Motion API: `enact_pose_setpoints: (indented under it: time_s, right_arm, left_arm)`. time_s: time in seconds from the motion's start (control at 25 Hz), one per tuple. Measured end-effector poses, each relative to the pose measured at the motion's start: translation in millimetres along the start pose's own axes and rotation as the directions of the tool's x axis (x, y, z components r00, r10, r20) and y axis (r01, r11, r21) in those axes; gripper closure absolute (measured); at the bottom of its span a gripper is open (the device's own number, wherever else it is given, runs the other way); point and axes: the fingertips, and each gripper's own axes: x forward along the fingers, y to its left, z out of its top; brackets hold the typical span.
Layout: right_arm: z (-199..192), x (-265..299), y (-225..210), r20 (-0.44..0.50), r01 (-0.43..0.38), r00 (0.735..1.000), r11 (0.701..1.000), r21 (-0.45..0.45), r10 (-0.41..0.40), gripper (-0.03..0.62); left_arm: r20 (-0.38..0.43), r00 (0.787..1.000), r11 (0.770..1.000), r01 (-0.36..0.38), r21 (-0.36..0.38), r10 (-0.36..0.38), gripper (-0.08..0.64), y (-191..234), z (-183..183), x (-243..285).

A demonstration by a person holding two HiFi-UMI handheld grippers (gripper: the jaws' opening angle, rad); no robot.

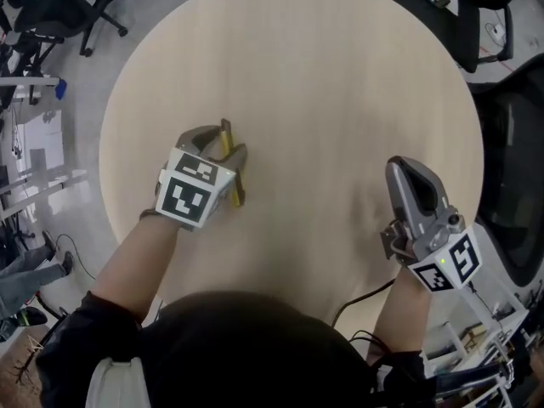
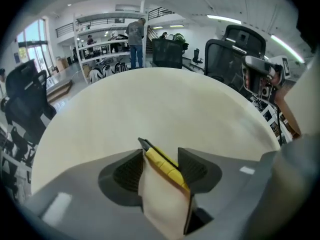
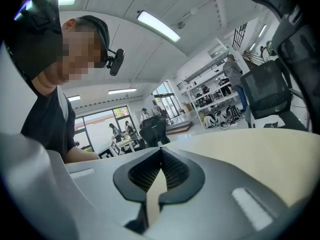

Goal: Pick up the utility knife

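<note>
1. A round, pale wooden table (image 1: 340, 66) seen from above, with a person reaching over its near edge, a handheld gripper in each hand.
2. The utility knife (image 1: 229, 164), yellow with a dark tip, lies flat on the left half of the table. It is closer to the left edge than to the centre, about midway between the near and far edges.
3. The left gripper (image 1: 221, 147) points steeply down over the knife. Its jaws are spread wide, one on either side of the handle. The left gripper view shows the knife (image 2: 167, 166) crossing the gap on a slant. Its dark tip is by the left jaw's end and its yellow body runs back along the right jaw. The pads do not appear to press on it.
4. The knife's long axis runs roughly from the near edge towards the far edge, tilted a little, so the jaws would close across its narrow width.
5. The right gripper (image 1: 406, 170) hovers near the table's right edge, well apart from the knife. Its jaws are pressed together on nothing.
6. The left hand is plainly the nearer one. The pickup seems to need only closing and lifting.
</note>
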Motion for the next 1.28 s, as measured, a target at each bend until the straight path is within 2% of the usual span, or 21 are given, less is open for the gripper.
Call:
enact_pose_setpoints:
  time_s: [0.16, 0.24, 0.36, 0.56, 0.72, 1.04, 1.28]
  right_arm:
    - [-1, 6, 0, 0.0, -0.003, 1.0, 1.0, 0.008, 0.003, 0.578]
    - [-4, 6, 3, 0.002, -0.006, 1.0, 1.0, 0.009, 0.006, 0.578]
    - [-9, -1, 2, 0.006, 0.001, 1.0, 1.0, 0.009, -0.001, 0.578]
    - [-11, -11, 0, 0.011, 0.045, 0.999, 0.999, -0.003, -0.045, 0.578]
    - [-5, -15, 10, 0.004, 0.064, 0.998, 0.998, 0.009, -0.064, 0.578]
    - [30, -46, 27, 0.022, 0.106, 0.994, 0.994, -0.009, -0.106, 0.578]
    - [59, -72, 59, 0.044, 0.159, 0.987, 0.986, -0.04, -0.157, 0.578]
  left_arm:
    - [-0.01, 1.0, 0.997, 0.01, 0.071, -0.01, 0.377, -5, 6, 2]
    - [-0.011, 1.0, 0.996, 0.028, 0.083, -0.027, 0.407, -9, 4, 3]
    - [0.003, 0.998, 0.996, 0.057, 0.066, -0.057, 0.484, -16, 2, 6]
    - [0.03, 0.995, 0.995, 0.094, 0.042, -0.096, 0.502, -17, 2, 10]
    - [0.051, 0.993, 0.994, 0.111, 0.004, -0.111, 0.503, -9, -2, -9]
    - [0.22, 0.968, 0.988, 0.137, -0.066, -0.12, 0.503, -3, 37, -57]
    - [0.345, 0.932, 0.985, 0.151, -0.08, -0.115, 0.503, 9, 65, -116]
